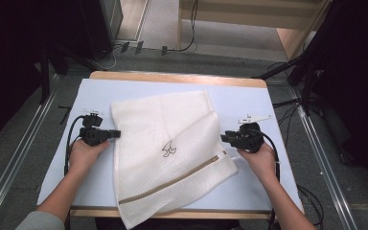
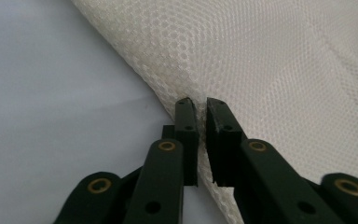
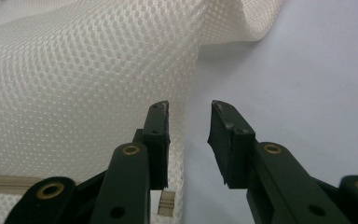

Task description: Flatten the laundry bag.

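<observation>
A white mesh laundry bag (image 1: 172, 143) lies spread across the table, with a beige zipper (image 1: 182, 175) near its front and a small dark logo (image 1: 168, 150) in the middle. My left gripper (image 1: 116, 133) sits at the bag's left edge. In the left gripper view its jaws (image 2: 201, 102) are pinched together on the mesh bag (image 2: 261, 60), with netting in the narrow slit between them. My right gripper (image 1: 223, 137) is at the bag's right edge, open. In the right gripper view (image 3: 190, 109) the edge of the mesh bag (image 3: 74, 70) reaches just inside the gap beside one jaw, unpressed.
A pale blue mat (image 1: 249, 100) covers the wooden table (image 1: 172, 76). The bag's front corner hangs over the near edge. Cables and dark stands surround the table on the floor (image 1: 316, 143). A zipper end (image 3: 167, 203) shows low in the right gripper view.
</observation>
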`<state>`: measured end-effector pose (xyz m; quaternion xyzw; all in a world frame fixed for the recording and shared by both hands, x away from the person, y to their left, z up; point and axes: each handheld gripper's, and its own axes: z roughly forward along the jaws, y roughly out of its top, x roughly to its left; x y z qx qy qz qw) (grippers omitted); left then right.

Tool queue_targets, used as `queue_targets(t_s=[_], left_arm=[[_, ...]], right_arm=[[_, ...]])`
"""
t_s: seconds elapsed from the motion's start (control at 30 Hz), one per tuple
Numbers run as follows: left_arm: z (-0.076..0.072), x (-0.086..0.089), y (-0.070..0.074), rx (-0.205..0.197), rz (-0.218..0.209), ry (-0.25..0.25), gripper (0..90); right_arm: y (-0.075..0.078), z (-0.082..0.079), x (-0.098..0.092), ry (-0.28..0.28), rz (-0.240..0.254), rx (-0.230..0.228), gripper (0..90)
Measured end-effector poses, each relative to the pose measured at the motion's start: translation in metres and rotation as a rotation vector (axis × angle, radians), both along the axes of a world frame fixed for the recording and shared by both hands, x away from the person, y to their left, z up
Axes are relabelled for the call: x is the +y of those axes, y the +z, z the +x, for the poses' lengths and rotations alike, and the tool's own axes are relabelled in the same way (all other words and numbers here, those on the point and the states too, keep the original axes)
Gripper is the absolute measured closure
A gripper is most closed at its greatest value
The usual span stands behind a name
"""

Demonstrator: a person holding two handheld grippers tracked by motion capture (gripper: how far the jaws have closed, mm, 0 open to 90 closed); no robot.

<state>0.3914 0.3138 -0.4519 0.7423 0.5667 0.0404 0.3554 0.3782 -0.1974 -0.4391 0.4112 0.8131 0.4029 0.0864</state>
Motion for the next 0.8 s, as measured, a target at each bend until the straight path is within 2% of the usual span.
queue_targets(t_s=[0.13, 0.3, 0.37, 0.47, 0.57, 0.63, 0.73, 0.8], left_arm=[[0.019, 0.0, 0.004, -0.023, 0.005, 0.018, 88.5], [0.04, 0.005, 0.009, -0.058, -0.019, 0.044, 88.7], [0.047, 0.007, 0.01, -0.067, -0.013, 0.047, 88.7], [0.056, 0.008, 0.008, -0.069, -0.014, 0.063, 88.6], [0.061, 0.007, 0.007, -0.075, 0.001, 0.064, 88.4], [0.064, 0.006, 0.006, -0.082, 0.007, 0.062, 88.2], [0.067, 0.008, 0.004, -0.083, -0.005, 0.066, 88.0], [0.069, 0.009, 0.002, -0.076, -0.006, 0.066, 88.1]], right_arm=[[0.001, -0.002, 0.0, -0.002, 0.006, -0.002, 69.6], [-0.002, -0.004, 0.003, 0.007, 0.019, 0.012, 68.1], [-0.005, -0.005, 0.007, 0.014, 0.016, 0.009, 66.1], [-0.008, -0.004, 0.013, 0.019, 0.002, 0.002, 59.2], [-0.014, 0.001, 0.02, 0.012, 0.005, 0.002, 48.9], [-0.019, 0.004, 0.026, 0.007, -0.002, 0.003, 48.9], [-0.027, 0.009, 0.031, 0.001, -0.009, 0.023, 60.3], [-0.031, 0.012, 0.032, 0.002, -0.014, 0.043, 76.5]])
